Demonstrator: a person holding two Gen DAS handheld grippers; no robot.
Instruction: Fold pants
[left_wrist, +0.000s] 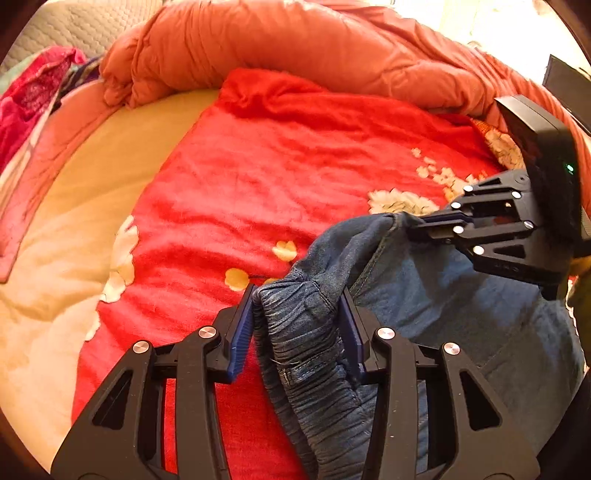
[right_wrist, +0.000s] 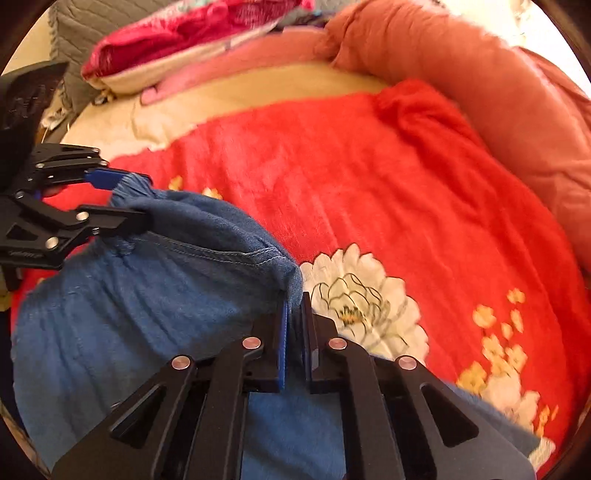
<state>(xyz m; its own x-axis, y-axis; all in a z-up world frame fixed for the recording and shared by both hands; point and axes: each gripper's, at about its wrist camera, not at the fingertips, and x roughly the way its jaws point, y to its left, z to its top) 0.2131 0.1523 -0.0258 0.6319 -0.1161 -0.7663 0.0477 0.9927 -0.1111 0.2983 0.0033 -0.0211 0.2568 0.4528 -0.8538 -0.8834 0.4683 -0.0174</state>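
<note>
Blue denim pants (left_wrist: 436, 295) lie bunched on a red flowered blanket (left_wrist: 295, 177). My left gripper (left_wrist: 299, 295) is shut on the gathered elastic waistband (left_wrist: 299, 332), its blue pads pressing both sides of the thick bunch. My right gripper (left_wrist: 412, 227) comes in from the right and pinches a stitched edge of the pants. In the right wrist view my right gripper (right_wrist: 294, 306) is shut on that denim edge (right_wrist: 291, 275), and the left gripper (right_wrist: 129, 199) holds the waistband at the left. The pants (right_wrist: 129, 295) sag between the two grips.
A rolled orange duvet (left_wrist: 295, 48) runs along the far side of the bed. A cream sheet (left_wrist: 74, 221) lies left of the blanket. Pink and magenta bedding (right_wrist: 192, 37) is piled at the head. A dark object (left_wrist: 565, 85) sits at the right edge.
</note>
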